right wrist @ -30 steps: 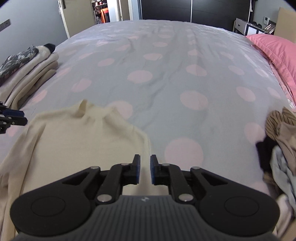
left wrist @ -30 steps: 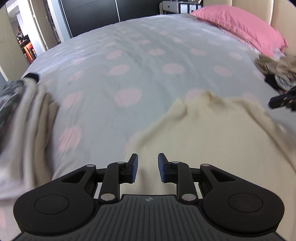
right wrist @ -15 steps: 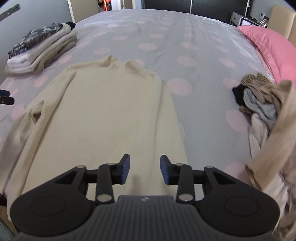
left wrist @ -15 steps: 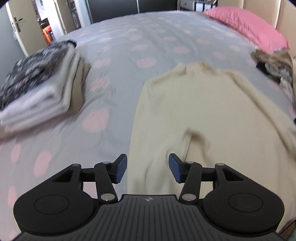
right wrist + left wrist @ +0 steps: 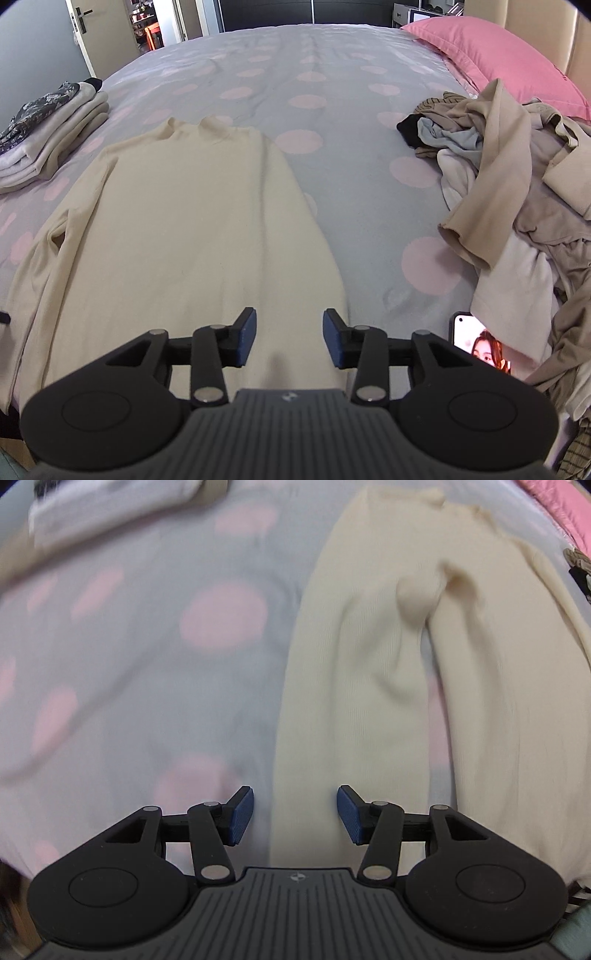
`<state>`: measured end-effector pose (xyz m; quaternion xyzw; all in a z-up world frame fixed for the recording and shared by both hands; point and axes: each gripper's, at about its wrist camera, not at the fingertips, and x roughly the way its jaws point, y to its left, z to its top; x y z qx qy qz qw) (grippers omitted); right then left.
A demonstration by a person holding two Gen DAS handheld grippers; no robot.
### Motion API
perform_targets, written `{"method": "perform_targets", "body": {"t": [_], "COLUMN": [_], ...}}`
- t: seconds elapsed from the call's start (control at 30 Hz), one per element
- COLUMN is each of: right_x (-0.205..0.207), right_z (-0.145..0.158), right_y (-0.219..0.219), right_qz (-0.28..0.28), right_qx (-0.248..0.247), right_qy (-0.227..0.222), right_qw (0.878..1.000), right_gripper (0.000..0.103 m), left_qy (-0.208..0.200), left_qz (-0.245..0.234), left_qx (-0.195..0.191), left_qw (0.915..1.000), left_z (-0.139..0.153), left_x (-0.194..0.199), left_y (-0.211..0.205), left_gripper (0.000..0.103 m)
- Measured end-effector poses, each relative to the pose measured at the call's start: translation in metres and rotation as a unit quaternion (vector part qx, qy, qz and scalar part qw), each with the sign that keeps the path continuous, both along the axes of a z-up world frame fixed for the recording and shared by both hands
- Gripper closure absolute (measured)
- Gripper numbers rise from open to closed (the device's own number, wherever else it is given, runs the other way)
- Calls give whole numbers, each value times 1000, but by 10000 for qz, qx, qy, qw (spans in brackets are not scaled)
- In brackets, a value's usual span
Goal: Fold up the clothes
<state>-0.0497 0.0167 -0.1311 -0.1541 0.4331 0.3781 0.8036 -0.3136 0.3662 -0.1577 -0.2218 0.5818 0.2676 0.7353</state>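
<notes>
A cream turtleneck sweater lies flat on the dotted bedspread, neck away from me. In the left wrist view its left sleeve runs down toward me, bunched at the armpit. My left gripper points steeply down over the sleeve's lower end, open, with the sleeve's edge below the gap and nothing pinched. My right gripper hovers over the sweater's lower right hem, its jaws opening, nothing held between them.
A stack of folded clothes sits at the left of the bed. A heap of unfolded garments fills the right side, below a pink pillow. A phone with a lit screen lies near the right gripper.
Both grippers opened from nearly shut and pulled back from the sweater's neck toward its lower end. The left one tipped down over the left sleeve; the right one came over the hem.
</notes>
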Motion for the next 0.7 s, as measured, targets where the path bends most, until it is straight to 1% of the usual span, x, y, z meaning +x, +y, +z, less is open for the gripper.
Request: {"method": "perform_targets", "body": {"t": [0.03, 0.07, 0.1, 0.13, 0.23, 0.3, 0.37, 0.47, 0.6, 0.7], "right_x": [-1, -3, -4, -6, -8, -8, -8, -7, -7, -6], "right_z": [0, 0, 0, 0, 1, 1, 0, -1, -3, -6], "right_y": [0, 0, 0, 0, 0, -1, -2, 0, 2, 3], "right_qz": [19, 39, 58, 77, 135, 148, 151, 145, 208, 229], "right_qx": [1, 3, 4, 6, 0, 6, 13, -1, -46, -87], "right_qy": [-16, -32, -48, -64, -130, -143, -141, -131, -108, -92], "right_qw": [10000, 10000, 10000, 9999, 9998, 9998, 9998, 9998, 9997, 9997], "right_gripper": [60, 60, 60, 60, 60, 60, 60, 60, 60, 60], "left_qy": [-32, -123, -219, -315, -603, -864, -1154, -1448, -1491, -1350], "left_qz": [52, 86, 119, 151, 249, 443, 726, 1097, 1359, 1564], "left_qx": [-83, -80, -69, -58, -26, 187, 374, 589, 1071, 1473], "left_qw": [9999, 9999, 9997, 9994, 9979, 9951, 9899, 9816, 9736, 9673], "left_z": [-2, 1, 4, 7, 16, 32, 52, 81, 112, 121], "left_x": [-4, -8, -11, -14, -23, -31, -39, -51, -59, -59], "left_y": [-1, -1, -1, -1, -1, 5, 18, 42, 77, 106], "left_gripper": [59, 70, 89, 95, 97, 97, 97, 98, 98, 98]}}
